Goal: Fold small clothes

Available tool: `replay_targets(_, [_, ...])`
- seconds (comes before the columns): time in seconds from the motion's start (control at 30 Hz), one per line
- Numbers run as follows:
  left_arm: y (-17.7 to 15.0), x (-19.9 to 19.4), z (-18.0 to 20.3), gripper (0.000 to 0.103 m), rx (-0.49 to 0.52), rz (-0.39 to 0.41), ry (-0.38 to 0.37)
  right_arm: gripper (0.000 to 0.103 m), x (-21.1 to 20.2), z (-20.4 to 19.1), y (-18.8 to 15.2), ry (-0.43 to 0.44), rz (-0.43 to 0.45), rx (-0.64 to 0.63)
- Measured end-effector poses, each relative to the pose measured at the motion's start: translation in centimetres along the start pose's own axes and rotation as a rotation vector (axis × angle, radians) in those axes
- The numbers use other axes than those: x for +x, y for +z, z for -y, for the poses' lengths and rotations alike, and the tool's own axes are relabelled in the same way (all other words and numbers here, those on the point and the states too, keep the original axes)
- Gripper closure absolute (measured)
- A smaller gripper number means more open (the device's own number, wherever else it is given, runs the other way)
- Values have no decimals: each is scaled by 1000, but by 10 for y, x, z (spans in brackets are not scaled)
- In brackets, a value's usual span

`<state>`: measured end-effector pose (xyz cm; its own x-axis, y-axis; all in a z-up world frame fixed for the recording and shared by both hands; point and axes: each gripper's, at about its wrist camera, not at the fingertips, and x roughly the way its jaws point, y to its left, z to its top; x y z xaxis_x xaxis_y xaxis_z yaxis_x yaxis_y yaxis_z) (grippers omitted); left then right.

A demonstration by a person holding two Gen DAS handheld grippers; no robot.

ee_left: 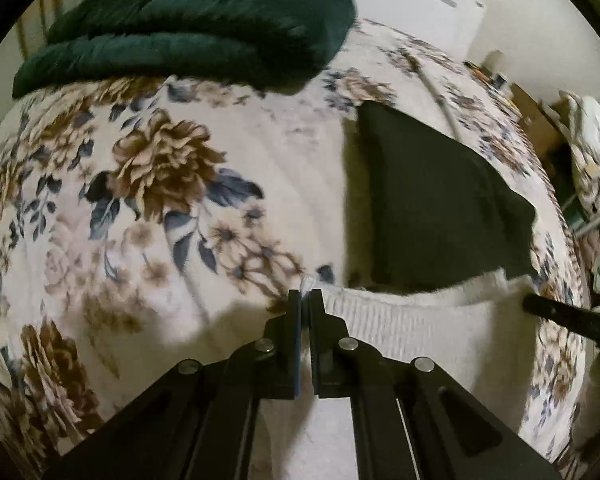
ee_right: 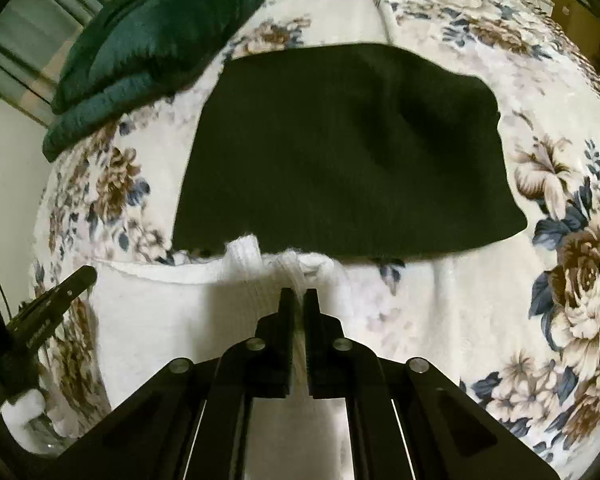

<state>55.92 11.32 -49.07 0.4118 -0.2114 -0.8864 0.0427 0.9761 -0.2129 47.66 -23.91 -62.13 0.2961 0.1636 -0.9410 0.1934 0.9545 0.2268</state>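
Both tools pinch the top edge of the white knit garment [ee_left: 412, 320] held over the floral bed cover [ee_left: 100, 240]: the left tool [ee_left: 305, 300] has its jaws nearly closed on one corner, the right tool [ee_right: 298, 300] on a bunched fold. The garment's lower part is cut off behind the tool frames. The right view shows the whole black cloth [ee_right: 340, 152] lying beyond, which the left view partly hides; both catch the dark green cushion [ee_left: 204, 24].

Each camera sits just behind its own tongs and looks forward and down, very near the bed [ee_left: 180, 240], the left view from the left side and the right view from the right, and both share the black cloth [ee_right: 340, 152], white knit garment [ee_left: 412, 320] and green blanket [ee_left: 204, 24].
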Motion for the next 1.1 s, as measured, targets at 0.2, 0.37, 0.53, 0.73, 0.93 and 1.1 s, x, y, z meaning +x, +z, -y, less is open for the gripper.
replay_targets(0.2, [-2,74,-18,101,-34,-145,38,99,44,13,17,-74,-53,61])
replay_targets(0.37, [-17,77,-15,97,-7,-198,-15,99,78,19,14,-114,-127,44])
replay_targets(0.53, [-37,38,-46,78,-197,-213,-188,78,69,31,9,14,-210,85])
replay_targets(0.73, [-121,-16,-68,60,-300,-206,-248,59,27,69,-49,244,-248,222])
replay_targets(0.93, [-200,-37,-58,60,-351,-254,-295,59,10,90,-152,332,-313,303])
replay_targets(1.1, [-206,-29,-42,60,-348,-218,-298,59,21,85,-204,380,-341,314])
